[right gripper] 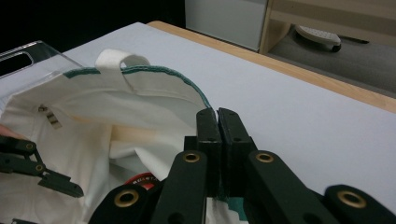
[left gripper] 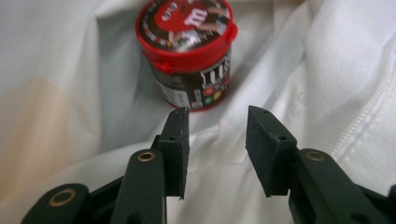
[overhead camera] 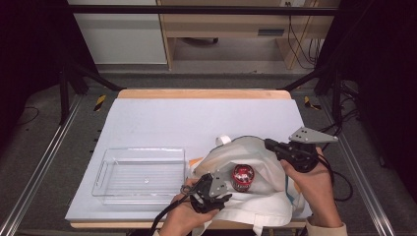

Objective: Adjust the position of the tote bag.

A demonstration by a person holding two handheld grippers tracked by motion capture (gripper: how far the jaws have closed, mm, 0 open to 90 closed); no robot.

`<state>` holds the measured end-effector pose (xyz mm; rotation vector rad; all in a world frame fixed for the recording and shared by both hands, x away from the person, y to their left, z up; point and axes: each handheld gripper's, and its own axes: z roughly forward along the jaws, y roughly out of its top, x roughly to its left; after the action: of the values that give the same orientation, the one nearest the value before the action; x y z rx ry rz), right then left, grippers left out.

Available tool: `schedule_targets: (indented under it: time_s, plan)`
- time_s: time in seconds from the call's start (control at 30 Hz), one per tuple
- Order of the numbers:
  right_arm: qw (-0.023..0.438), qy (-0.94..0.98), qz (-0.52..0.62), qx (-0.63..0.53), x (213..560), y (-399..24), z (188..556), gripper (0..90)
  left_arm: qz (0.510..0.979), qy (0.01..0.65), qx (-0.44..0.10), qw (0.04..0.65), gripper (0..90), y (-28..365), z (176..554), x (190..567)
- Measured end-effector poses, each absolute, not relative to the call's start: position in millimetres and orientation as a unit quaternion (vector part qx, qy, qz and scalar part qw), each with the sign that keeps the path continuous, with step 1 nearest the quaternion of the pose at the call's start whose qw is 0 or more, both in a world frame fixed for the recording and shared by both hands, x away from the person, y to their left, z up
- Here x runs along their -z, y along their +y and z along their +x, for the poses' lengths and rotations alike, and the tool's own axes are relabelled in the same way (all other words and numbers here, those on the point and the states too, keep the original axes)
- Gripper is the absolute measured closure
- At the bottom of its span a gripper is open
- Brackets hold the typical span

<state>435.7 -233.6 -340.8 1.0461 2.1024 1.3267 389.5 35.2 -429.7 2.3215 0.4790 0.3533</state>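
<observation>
Left gripper view: L gripper (left gripper: 217,154) jaws apart, nothing between; red-lidded jar (left gripper: 187,51) upper centre, inside white bag (left gripper: 336,93). Right gripper view: R gripper (right gripper: 217,122) clamped on bag rim, frame centre.

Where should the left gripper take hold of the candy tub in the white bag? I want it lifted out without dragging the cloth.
Grip the candy tub around its dark body just under the red lid, coming through the bag mouth, probably from above. The left gripper stands open, short of it; the lid's wider rim should stop slipping.
</observation>
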Motion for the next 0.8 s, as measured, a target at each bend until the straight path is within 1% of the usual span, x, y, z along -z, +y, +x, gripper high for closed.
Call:
schedule_targets:
  time_s: [0.17, 0.27, 0.37, 0.47, 0.57, 0.63, 0.8]
  plan:
    - [0.219, 0.759, 0.377, -0.483, 339, -235, 434, 88.3, 0.91, 0.181, -0.13, 0.349, 59.7, 35, 384, 439]
    - [0.219, 0.76, 0.376, -0.483, 339, -235, 434, 88.3, 0.908, 0.179, -0.14, 0.353, 58.2, 33, 385, 435]
    - [0.217, 0.76, 0.376, -0.483, 339, -234, 434, 88.3, 0.905, 0.17, -0.137, 0.364, 55.5, 29, 387, 427]
    - [0.217, 0.761, 0.375, -0.483, 338, -234, 433, 88.3, 0.909, 0.16, -0.141, 0.358, 54.2, 23, 390, 427]
    - [0.215, 0.761, 0.375, -0.484, 338, -234, 433, 88.3, 0.912, 0.165, -0.139, 0.348, 54.8, 19, 396, 433]
    - [0.215, 0.762, 0.374, -0.484, 338, -234, 433, 88.3, 0.918, 0.159, -0.131, 0.339, 56.9, 17, 397, 437]
    - [0.214, 0.763, 0.373, -0.482, 338, -233, 433, 88.3, 0.919, 0.157, -0.132, 0.337, 55.2, 15, 399, 439]
